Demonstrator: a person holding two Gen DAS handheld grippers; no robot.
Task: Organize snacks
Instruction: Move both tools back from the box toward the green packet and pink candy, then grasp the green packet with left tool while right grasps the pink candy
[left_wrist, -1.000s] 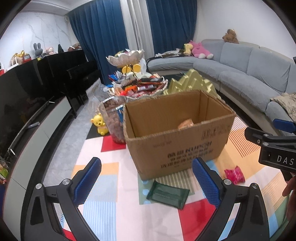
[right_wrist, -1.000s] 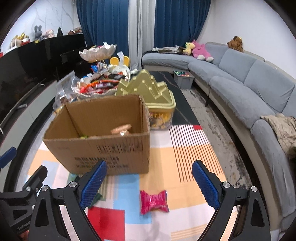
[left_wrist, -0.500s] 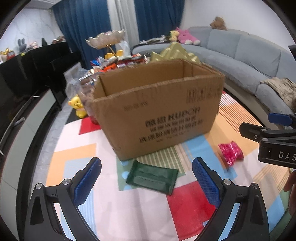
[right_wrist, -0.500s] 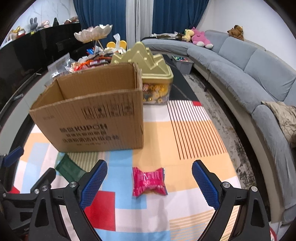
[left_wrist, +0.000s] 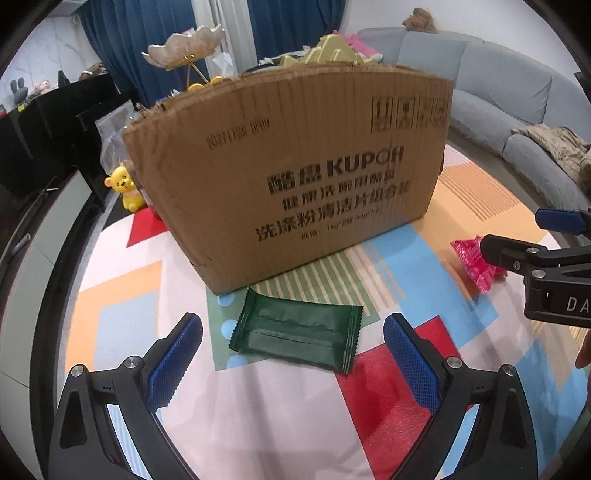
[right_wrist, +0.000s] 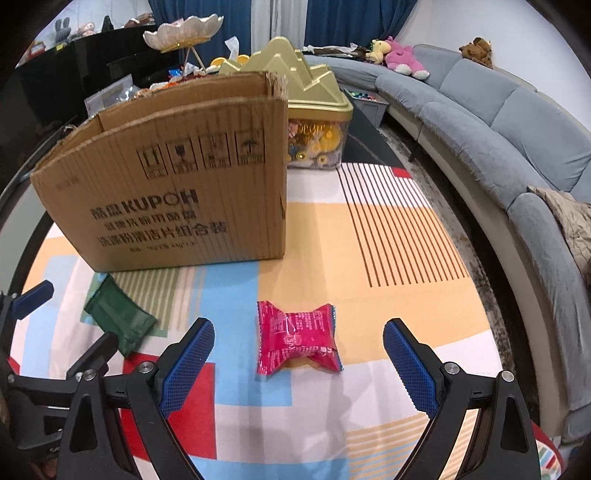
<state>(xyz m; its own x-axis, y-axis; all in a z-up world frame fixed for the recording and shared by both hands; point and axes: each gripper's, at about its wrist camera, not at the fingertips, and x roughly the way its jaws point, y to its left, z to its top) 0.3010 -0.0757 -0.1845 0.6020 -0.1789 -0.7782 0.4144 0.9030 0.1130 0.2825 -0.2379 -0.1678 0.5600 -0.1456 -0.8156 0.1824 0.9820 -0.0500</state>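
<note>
Two hand-held grippers are held low over a colourful patterned mat, each lined up with a wrapped snack. In the left wrist view, the left gripper (left_wrist: 291, 354) is spread wide and holds nothing; a flat green packet (left_wrist: 297, 332) lies on the mat between and just ahead of its blue pads, at 12 o'clock. Directly behind the packet stands an open cardboard box (left_wrist: 295, 170), with the packet's far corner near the box's base. In the right wrist view, the right gripper (right_wrist: 299, 356) is likewise opened wide and empty, and a crinkled pink packet (right_wrist: 297, 341) is framed between its pads, well clear of the box at 11 o'clock. The step in hand is judged to be a double pick-up. It is best done if each gripper is lowered until the pads bracket the wrapper's narrow width, then closed gently, since thin film is likely to slip or crumple. The box is presumably the destination.
</note>
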